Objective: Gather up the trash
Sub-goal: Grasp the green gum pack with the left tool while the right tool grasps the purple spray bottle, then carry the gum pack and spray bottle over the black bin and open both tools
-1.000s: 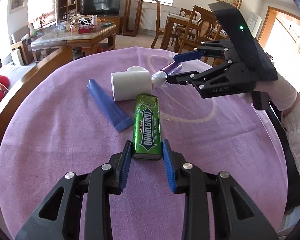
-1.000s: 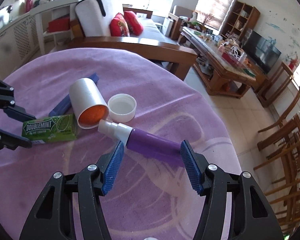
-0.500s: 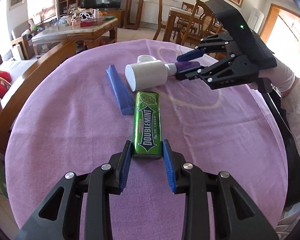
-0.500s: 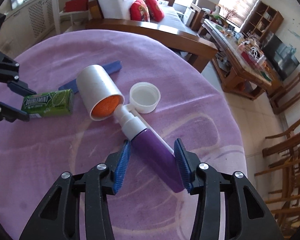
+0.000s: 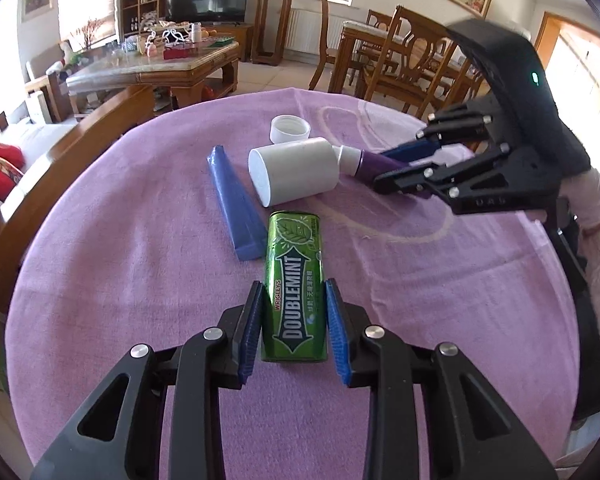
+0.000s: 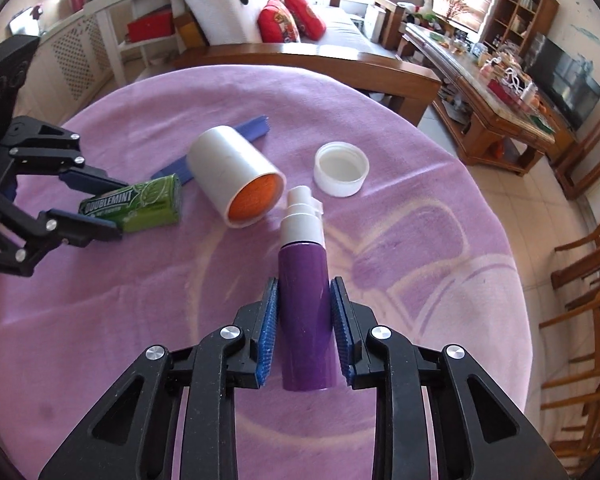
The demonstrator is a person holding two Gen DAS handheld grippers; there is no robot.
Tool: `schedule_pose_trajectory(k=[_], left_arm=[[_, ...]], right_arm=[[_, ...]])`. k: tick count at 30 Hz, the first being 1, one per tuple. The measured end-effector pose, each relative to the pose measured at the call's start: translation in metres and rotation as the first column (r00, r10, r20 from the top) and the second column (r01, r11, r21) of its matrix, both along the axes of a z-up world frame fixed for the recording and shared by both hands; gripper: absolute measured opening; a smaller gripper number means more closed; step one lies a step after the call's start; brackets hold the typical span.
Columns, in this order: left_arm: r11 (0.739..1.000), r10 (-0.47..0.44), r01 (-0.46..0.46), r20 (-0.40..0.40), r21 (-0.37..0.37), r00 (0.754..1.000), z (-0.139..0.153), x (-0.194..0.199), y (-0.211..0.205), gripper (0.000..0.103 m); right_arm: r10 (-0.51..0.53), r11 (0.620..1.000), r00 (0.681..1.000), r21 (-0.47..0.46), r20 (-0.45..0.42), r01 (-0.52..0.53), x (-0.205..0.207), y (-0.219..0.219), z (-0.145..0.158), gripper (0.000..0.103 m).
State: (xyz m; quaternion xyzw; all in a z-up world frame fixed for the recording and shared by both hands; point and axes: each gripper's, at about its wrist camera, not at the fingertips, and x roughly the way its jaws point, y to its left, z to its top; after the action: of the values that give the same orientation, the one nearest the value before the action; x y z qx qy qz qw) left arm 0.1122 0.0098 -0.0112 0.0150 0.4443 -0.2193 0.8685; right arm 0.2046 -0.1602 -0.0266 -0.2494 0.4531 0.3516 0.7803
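Note:
My left gripper (image 5: pixel 294 328) is shut on a green Doublemint gum pack (image 5: pixel 294 276), also seen in the right wrist view (image 6: pixel 134 204). My right gripper (image 6: pixel 305 328) is shut on a purple spray bottle (image 6: pixel 306 300) with a white nozzle; it shows in the left wrist view (image 5: pixel 374 162) too. A white canister (image 5: pixel 296 170) lies on its side, its open orange inside (image 6: pixel 256 198) facing the right gripper. Its white lid (image 6: pixel 342 168) lies beside it. A blue wrapper (image 5: pixel 234 200) lies left of the canister.
Everything lies on a round table with a purple cloth (image 5: pixel 100 280). A wooden sofa frame (image 6: pixel 308 64) runs along the table's far side, with a coffee table (image 5: pixel 156 68) and dining chairs (image 5: pixel 412 60) beyond.
My right gripper has closed on the purple bottle and turned it in line with the fingers. The left gripper has kept hold of the gum pack and lifted slightly back.

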Motion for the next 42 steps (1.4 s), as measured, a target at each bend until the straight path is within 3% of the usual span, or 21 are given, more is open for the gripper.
schedule_pose_trajectory(k=[3,7,14,20,25,30,35,42], left_arm=[[1.000,0.018,-0.017,0.039,-0.019,0.999,0.007,-0.010,0.007,0.030],[0.999,0.029,-0.026,0.051,-0.043,0.998,0.009,-0.022,0.013,0.030],[0.989,0.083,-0.067,0.114,-0.134,0.990,0.028,-0.041,0.020,0.030],[0.988,0.027,0.000,0.172,-0.155,0.985,0.046,-0.057,-0.019,0.030],[0.977,-0.054,0.097,0.215,-0.192,0.975,0.060,-0.067,-0.072,0.030],[0.949,-0.158,0.221,0.263,-0.226,0.952,0.075,-0.078,-0.146,0.030],[0.910,-0.275,0.347,0.294,-0.229,0.915,0.085,-0.087,-0.221,0.030],[0.838,-0.419,0.476,0.243,-0.267,0.875,0.074,-0.088,-0.320,0.030]], right_arm=[[-0.090,0.993,0.996,0.079,-0.023,0.091,-0.010,-0.014,0.004,0.025],[-0.202,0.937,0.977,0.277,-0.065,0.212,-0.032,-0.045,0.023,0.025],[-0.358,0.743,0.932,0.586,-0.059,0.323,-0.096,-0.100,0.071,0.025],[-0.478,0.642,0.878,0.674,-0.020,0.365,-0.149,-0.152,0.091,0.025],[-0.586,0.565,0.810,0.715,-0.003,0.411,-0.192,-0.212,0.095,0.025],[-0.689,0.497,0.724,0.743,0.024,0.448,-0.235,-0.277,0.098,0.025],[-0.786,0.411,0.618,0.767,0.023,0.494,-0.276,-0.347,0.098,0.025],[-0.882,0.297,0.471,0.764,-0.010,0.572,-0.335,-0.443,0.076,0.025]])
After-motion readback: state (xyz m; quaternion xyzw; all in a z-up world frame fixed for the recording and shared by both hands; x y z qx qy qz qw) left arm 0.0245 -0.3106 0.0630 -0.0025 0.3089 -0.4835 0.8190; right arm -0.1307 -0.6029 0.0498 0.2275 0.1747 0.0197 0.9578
